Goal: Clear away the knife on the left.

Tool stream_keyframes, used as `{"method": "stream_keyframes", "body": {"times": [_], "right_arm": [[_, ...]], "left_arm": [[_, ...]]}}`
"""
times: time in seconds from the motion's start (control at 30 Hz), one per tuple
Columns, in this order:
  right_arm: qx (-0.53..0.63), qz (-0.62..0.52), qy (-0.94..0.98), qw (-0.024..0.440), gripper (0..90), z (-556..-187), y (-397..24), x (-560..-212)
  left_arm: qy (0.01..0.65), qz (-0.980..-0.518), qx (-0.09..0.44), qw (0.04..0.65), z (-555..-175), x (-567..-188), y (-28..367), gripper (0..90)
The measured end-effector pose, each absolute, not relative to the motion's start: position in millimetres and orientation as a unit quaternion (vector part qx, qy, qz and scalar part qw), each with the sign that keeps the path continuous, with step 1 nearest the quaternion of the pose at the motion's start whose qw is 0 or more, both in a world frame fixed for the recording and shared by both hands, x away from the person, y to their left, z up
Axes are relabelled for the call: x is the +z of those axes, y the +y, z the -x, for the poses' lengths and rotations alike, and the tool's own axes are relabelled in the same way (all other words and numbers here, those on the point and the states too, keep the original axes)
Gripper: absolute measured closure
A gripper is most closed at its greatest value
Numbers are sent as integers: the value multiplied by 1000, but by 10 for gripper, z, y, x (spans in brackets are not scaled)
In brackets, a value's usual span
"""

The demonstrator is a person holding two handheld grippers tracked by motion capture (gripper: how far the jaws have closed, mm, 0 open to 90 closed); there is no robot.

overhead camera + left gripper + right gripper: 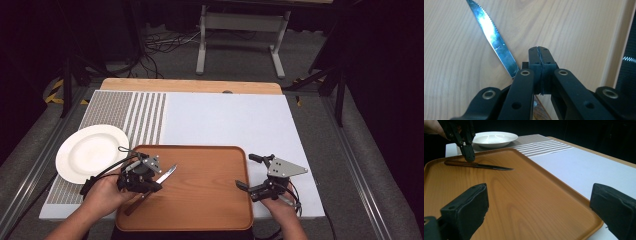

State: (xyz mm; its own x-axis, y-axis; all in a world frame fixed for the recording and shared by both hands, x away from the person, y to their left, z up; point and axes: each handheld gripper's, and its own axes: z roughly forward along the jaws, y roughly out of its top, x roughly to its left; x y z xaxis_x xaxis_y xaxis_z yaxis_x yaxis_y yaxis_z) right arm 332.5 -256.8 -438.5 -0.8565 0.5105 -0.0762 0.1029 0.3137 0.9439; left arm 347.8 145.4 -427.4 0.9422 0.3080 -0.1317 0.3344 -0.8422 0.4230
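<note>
With my left gripper [469, 155] shut on the wooden-handled serrated steel knife [477, 165] lying on the brown wooden tray [210, 200], right gripper [252, 175] wide open and empty, I judge the thin handle may pivot or slip when lifted

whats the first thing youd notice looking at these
The big wooden tray at the near edge of the table, with a serrated knife lying at its left end. The left gripper stands over the knife, jaws shut where handle meets blade. A white plate sits left of the tray on a striped mat, and the right gripper waits open by the tray's right edge.
</note>
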Motion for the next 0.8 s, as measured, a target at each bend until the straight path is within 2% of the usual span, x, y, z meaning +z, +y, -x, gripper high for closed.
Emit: {"method": "stream_keyframes", "body": {"times": [0.27,0.57,0.8], "right_arm": [[553,-195,789,184,29,-3326,-2568,-4386],[554,-195,789,183,29,-3331,-2570,-4391],[553,-195,789,183,29,-3331,-2568,-4392]], "left_arm": [[138,-973,-22,183,-3469,-4366,1328,900],[135,-980,-1,146,-3458,-4394,1279,900],[145,-979,4,146,-3468,-4395,1290,900]]}}
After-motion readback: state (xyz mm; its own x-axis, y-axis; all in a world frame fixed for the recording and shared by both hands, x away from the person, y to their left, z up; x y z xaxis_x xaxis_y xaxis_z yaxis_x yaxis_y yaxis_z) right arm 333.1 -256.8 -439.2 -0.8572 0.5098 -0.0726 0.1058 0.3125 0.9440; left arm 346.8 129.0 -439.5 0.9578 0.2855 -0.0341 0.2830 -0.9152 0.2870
